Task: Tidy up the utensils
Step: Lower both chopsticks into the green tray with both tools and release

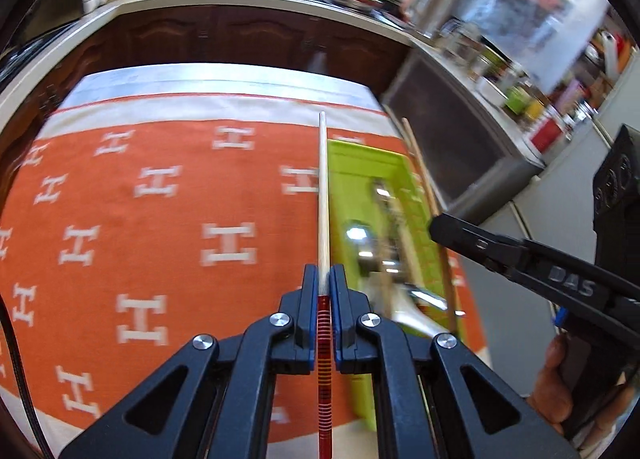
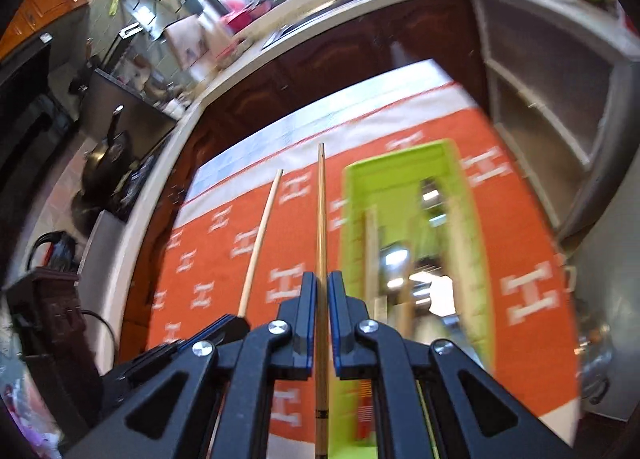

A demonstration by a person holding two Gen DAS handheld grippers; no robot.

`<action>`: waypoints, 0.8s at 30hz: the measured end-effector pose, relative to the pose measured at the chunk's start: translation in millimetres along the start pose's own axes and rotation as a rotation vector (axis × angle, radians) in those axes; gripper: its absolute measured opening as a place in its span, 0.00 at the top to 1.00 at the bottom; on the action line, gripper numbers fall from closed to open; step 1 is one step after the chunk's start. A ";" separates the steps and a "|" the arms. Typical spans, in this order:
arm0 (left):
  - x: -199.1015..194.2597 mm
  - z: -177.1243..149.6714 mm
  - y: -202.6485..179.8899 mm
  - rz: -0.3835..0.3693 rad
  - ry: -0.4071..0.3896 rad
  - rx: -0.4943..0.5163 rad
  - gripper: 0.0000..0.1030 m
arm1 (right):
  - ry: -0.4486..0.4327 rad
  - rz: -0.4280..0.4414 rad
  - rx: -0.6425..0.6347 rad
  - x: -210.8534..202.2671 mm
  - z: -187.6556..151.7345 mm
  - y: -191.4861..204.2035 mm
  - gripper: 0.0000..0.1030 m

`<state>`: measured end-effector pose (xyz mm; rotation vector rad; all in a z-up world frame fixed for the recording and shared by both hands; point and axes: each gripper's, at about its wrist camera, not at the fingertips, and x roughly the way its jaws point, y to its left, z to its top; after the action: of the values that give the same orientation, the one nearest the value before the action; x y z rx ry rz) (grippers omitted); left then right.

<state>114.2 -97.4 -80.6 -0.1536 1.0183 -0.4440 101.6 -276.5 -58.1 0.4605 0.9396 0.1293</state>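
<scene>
My left gripper (image 1: pixel 324 275) is shut on a pale chopstick (image 1: pixel 323 187) with a red striped end, held above the orange cloth and pointing away from me. Just right of it lies a lime-green tray (image 1: pixel 352 147) holding blurred metal spoons (image 1: pixel 358 233) and wooden pieces. My right gripper (image 1: pixel 436 223) comes in from the right over the tray's far side, shut on a brown chopstick (image 1: pixel 420 167). In the right wrist view, the right gripper (image 2: pixel 322 279) clamps that brown chopstick (image 2: pixel 321 219). The left gripper (image 2: pixel 236 325) and its pale chopstick (image 2: pixel 260 235) sit to its left, the tray (image 2: pixel 400 157) to its right.
An orange tablecloth (image 1: pixel 160 219) with white H marks covers the table. Beyond it runs a dark wood cabinet front (image 1: pixel 240 35) under a pale, cluttered counter. A grey shelf unit (image 2: pixel 540 107) stands to the right of the table. A person's hand (image 1: pixel 560 379) holds the right gripper.
</scene>
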 end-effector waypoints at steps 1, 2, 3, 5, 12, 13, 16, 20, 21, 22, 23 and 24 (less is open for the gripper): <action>4.0 1.2 -9.9 -0.008 0.011 0.012 0.97 | -0.002 -0.014 0.007 -1.7 1.5 -6.4 0.94; 9.0 2.8 -17.8 -0.017 0.023 0.019 0.97 | 0.001 -0.024 0.018 -1.8 3.0 -13.1 0.94; 14.1 4.0 -24.0 -0.025 0.035 0.025 0.97 | 0.004 -0.035 0.027 -0.9 3.0 -18.8 0.94; 23.9 5.8 -33.1 -0.028 0.053 0.028 0.97 | 0.007 -0.063 0.031 1.7 3.5 -29.7 0.94; 48.1 4.2 -43.5 -0.014 0.106 0.051 0.87 | 0.079 -0.079 0.036 22.9 6.5 -43.6 0.90; 48.1 3.1 -43.4 -0.004 0.105 0.056 0.85 | 0.087 -0.081 0.039 24.5 5.6 -44.4 0.89; 43.9 1.2 -41.5 0.012 0.092 0.066 0.82 | 0.095 -0.074 0.036 26.6 3.9 -43.8 0.87; 31.0 0.0 -34.5 0.044 0.067 0.080 0.77 | 0.084 -0.076 0.018 23.2 -0.1 -38.6 0.87; 26.4 -0.3 -32.1 0.054 0.056 0.085 0.77 | 0.083 -0.075 0.014 22.3 -1.2 -37.2 0.87; 22.3 -0.3 -30.5 0.068 0.046 0.089 0.76 | 0.082 -0.076 0.007 20.8 -2.9 -35.0 0.87; 19.0 0.4 -28.4 0.078 0.038 0.091 0.73 | 0.079 -0.078 0.000 19.2 -4.5 -32.5 0.87; 15.1 0.5 -27.3 0.086 0.029 0.094 0.70 | 0.075 -0.080 -0.007 17.0 -6.2 -29.8 0.87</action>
<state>113.6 -128.5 -83.3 -0.0197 1.0269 -0.4161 104.0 -296.1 -86.9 0.4136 1.0291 0.0775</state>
